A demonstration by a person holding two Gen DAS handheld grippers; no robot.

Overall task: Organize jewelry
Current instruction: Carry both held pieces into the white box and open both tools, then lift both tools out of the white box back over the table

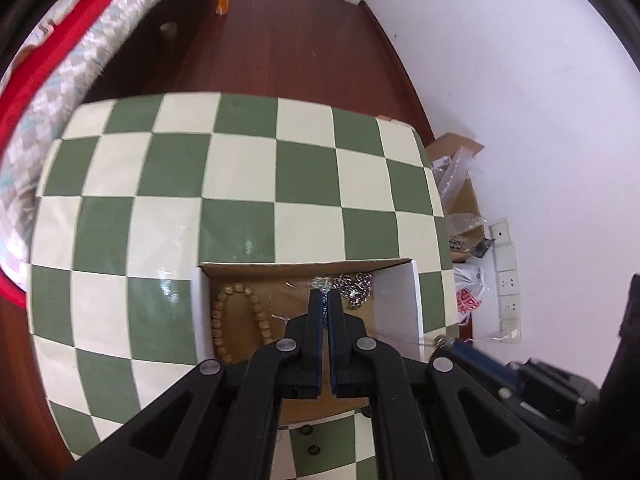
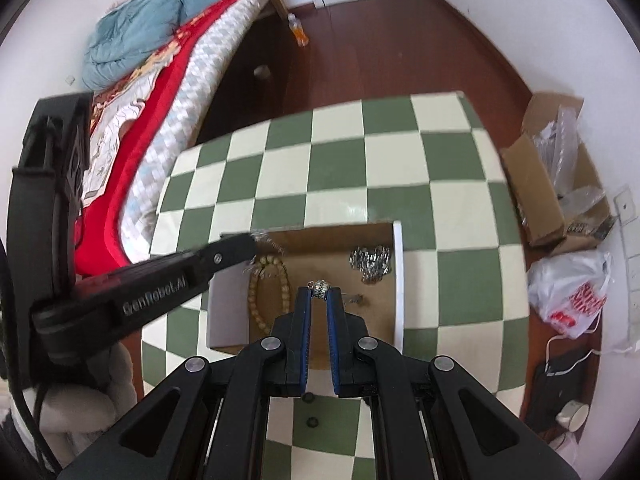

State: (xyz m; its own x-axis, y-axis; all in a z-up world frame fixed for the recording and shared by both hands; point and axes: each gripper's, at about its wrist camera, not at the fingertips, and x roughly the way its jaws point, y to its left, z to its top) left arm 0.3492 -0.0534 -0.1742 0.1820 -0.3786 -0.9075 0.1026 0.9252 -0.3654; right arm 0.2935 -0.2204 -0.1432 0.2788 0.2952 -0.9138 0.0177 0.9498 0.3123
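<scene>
**Ring pinched over the box, chain gripped at its far-left corner**

On the checkered table (image 2: 400,152) sits an open cardboard box (image 2: 398,280), near the table's front edge. The right gripper (image 2: 319,289) holds a small silver ring (image 2: 319,286) pinched between its blue pads (image 2: 306,320), jaws nearly closed on it, poised above the middle of the box floor. The left gripper (image 2: 256,246) reaches in over the box's far-left corner with jaws clenched on a thin silver chain (image 2: 272,242), blurred strands of which show at its tip; in its own view the pads (image 1: 318,312) meet with a bit of chain (image 1: 326,282) between them.

Already inside the box: a wooden bead bracelet (image 2: 268,280) along the left side and a heap of silver links (image 2: 370,262) in the far-right corner. Two small dark rings (image 2: 311,422) lie on the table just outside the box's front edge.

The step in hand looks like depositing: both pieces are being carried into the box. The next move likely calls for lowering the ring to a bare patch of floor between bracelet and links, then easing the jaws apart so it drops without rolling. The chain probably needs a gentle lowering so it neither snags on the bracelet nor trails over the box wall. The dark rings would remain to collect.
</scene>
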